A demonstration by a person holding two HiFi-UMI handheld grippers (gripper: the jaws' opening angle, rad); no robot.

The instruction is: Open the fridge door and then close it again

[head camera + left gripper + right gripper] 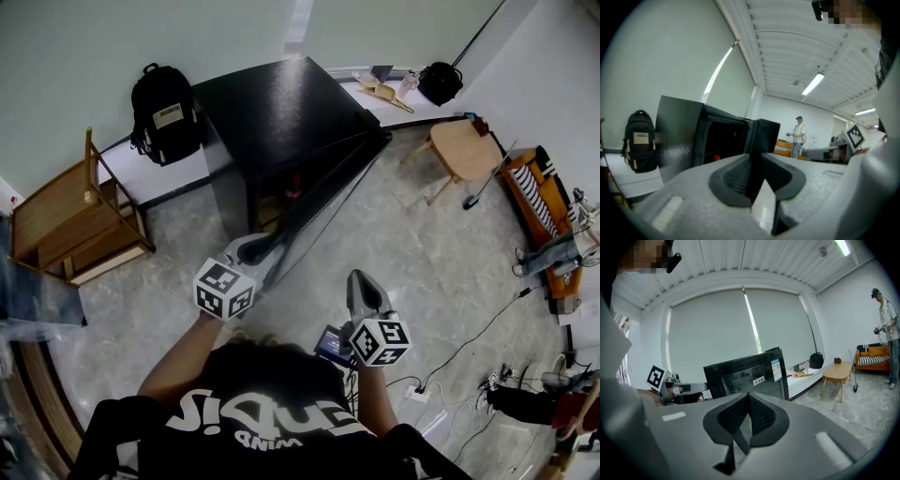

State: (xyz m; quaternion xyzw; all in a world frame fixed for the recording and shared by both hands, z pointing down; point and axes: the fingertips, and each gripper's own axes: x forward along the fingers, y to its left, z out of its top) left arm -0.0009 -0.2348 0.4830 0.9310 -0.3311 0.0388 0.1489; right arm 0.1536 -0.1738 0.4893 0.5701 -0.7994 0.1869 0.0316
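The fridge (281,108) interior is largely hidden behind its door (323,192). A red item (293,185) inside is too small to identify.

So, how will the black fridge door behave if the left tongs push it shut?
The black glossy fridge door looks like a rigid slab, so it should swing on its hinge, not flex. Its smooth edge, pinched in the left tongs, may slip. The boxy black fridge seems unlikely to tip.
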